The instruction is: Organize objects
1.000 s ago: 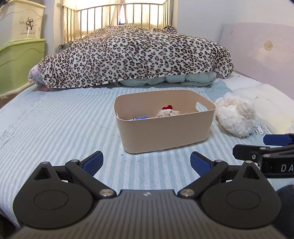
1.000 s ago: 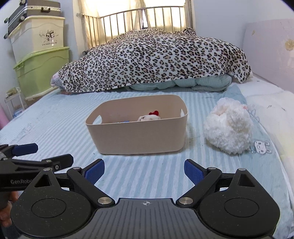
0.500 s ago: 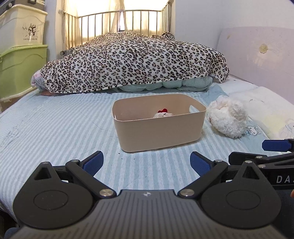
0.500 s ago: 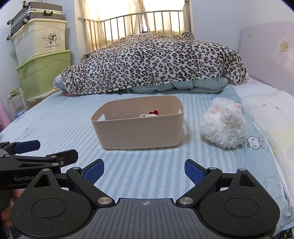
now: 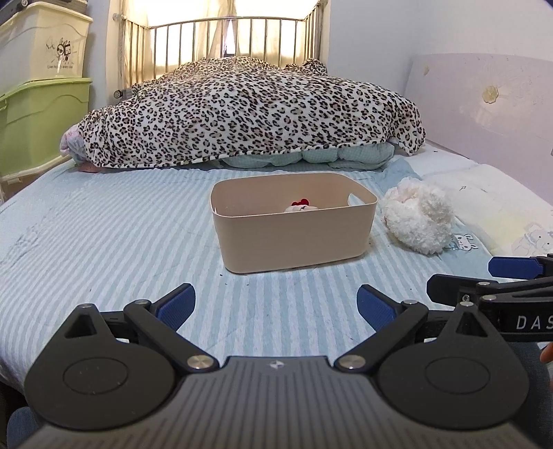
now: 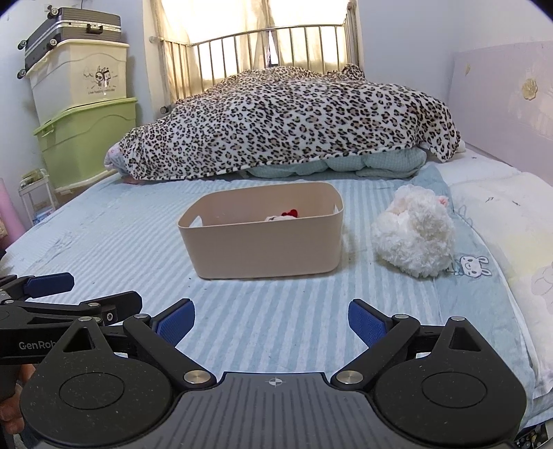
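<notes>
A beige plastic bin stands on the striped bed. Inside it a small white toy with a red bow peeks over the rim. A fluffy white plush lies on the bed just right of the bin. My left gripper is open and empty, well short of the bin. My right gripper is open and empty too, at about the same distance. Each gripper shows at the edge of the other's view.
A leopard-print blanket is heaped across the far side of the bed. A pillow lies along the right edge by the headboard. Green and cream storage boxes and a suitcase are stacked at the left wall.
Both grippers have drawn back from the bin and risen slightly; the bin and plush look smaller and farther. Both stay open and empty.
</notes>
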